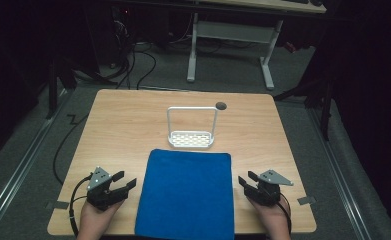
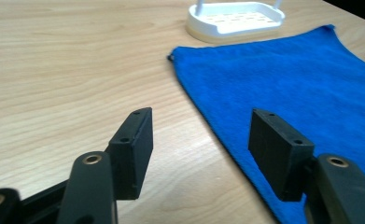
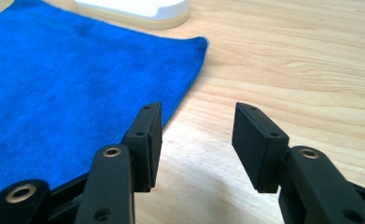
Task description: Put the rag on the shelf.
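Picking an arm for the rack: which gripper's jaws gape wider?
The left gripper; the right gripper shows a narrower gap, though both are open.

One blue cloth, one white rack, two grippers, one wooden table.

A plain deep-blue fabric cloth lies on the pale wood-grain tabletop, beyond it a white plastic rack with a slotted grid base, and black-jawed grippers flank them.
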`<state>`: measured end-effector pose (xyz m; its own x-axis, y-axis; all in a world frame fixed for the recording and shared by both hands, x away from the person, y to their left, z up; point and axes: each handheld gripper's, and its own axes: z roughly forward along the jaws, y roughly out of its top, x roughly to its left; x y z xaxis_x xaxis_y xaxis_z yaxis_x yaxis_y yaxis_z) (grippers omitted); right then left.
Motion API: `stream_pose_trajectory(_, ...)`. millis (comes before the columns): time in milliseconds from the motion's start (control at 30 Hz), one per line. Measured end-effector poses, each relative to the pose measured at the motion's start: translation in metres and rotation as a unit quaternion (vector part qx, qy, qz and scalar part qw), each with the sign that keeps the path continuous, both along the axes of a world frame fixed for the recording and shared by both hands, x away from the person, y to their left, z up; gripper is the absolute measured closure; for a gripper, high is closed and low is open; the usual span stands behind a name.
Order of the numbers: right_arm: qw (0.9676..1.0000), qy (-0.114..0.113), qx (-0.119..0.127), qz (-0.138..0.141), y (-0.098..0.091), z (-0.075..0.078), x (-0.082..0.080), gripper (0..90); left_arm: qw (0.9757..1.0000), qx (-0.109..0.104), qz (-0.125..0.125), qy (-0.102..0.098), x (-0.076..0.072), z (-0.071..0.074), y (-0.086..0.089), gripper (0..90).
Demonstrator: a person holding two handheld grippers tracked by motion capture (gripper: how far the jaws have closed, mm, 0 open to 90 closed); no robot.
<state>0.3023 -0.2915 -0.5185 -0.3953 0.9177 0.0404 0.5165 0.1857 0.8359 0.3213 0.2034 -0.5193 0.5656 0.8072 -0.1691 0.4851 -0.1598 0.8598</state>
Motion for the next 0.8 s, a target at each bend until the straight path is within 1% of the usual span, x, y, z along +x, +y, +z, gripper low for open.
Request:
stream_pose_trajectory(100,1.0,-0.002,-0.001,0.006,0.0,0.001,0.001,51.9,0.9999,0.01,0.009,0.001,0.0,-0.002,0.002,40.9)
stream_pose_trajectory(133,0.9998,0.0,-0.003,0.019,0.001,0.002,0.003,50.6,0.9999,0.01,0.01,0.002,-0.001,-0.003,0.003,40.9)
stream_pose_trajectory(167,0.9998,0.0,-0.003,0.019,0.001,0.002,0.003,50.6,0.9999,0.011,0.012,0.003,-0.002,-0.003,0.004,40.9)
stream_pose_trajectory(233,0.9997,0.001,0.001,0.024,0.001,0.003,0.006,49.7,0.9998,0.01,0.02,0.004,-0.005,-0.004,0.007,40.8)
stream_pose_trajectory(300,0.9994,-0.005,0.013,0.033,0.002,0.003,0.009,49.7,0.9996,0.005,0.026,0.008,-0.007,-0.005,0.01,40.8)
stream_pose_trajectory(400,0.9991,-0.003,0.014,0.04,0.005,0.002,0.014,49.0,0.9995,0.0,0.029,0.009,-0.007,-0.004,0.011,40.9)
stream_pose_trajectory(467,0.9991,-0.001,0.006,0.042,0.008,0.001,0.016,48.5,0.9996,0.006,0.024,0.009,-0.001,-0.003,0.006,41.3)
stream_pose_trajectory(500,0.9991,0.004,0.003,0.043,0.009,0.0,0.017,46.4,0.9997,0.012,0.017,0.016,0.007,-0.004,-0.002,41.5)
stream_pose_trajectory(533,0.9991,0.004,0.003,0.043,0.009,0.0,0.017,46.4,0.9997,0.012,0.017,0.016,0.007,-0.004,-0.002,41.8)
stream_pose_trajectory(567,0.9991,0.007,0.002,0.043,0.009,0.0,0.017,45.2,0.9994,0.027,0.011,0.015,0.016,-0.005,-0.012,41.9)
stream_pose_trajectory(600,0.9991,0.007,0.002,0.043,0.009,0.0,0.017,45.2,0.9994,0.027,0.011,0.015,0.016,-0.005,-0.012,41.9)
stream_pose_trajectory(667,0.9991,0.005,0.003,0.042,0.009,0.0,0.017,44.2,0.9992,0.039,0.005,0.013,0.024,-0.005,-0.02,41.9)
stream_pose_trajectory(700,0.9992,0.007,0.005,0.04,0.01,0.001,0.016,43.7,0.9992,0.04,0.003,0.01,0.028,-0.006,-0.024,41.9)
stream_pose_trajectory(800,0.9991,0.005,0.003,0.041,0.011,0.0,0.016,42.6,0.9989,0.045,-0.004,0.012,0.04,-0.005,-0.034,41.9)
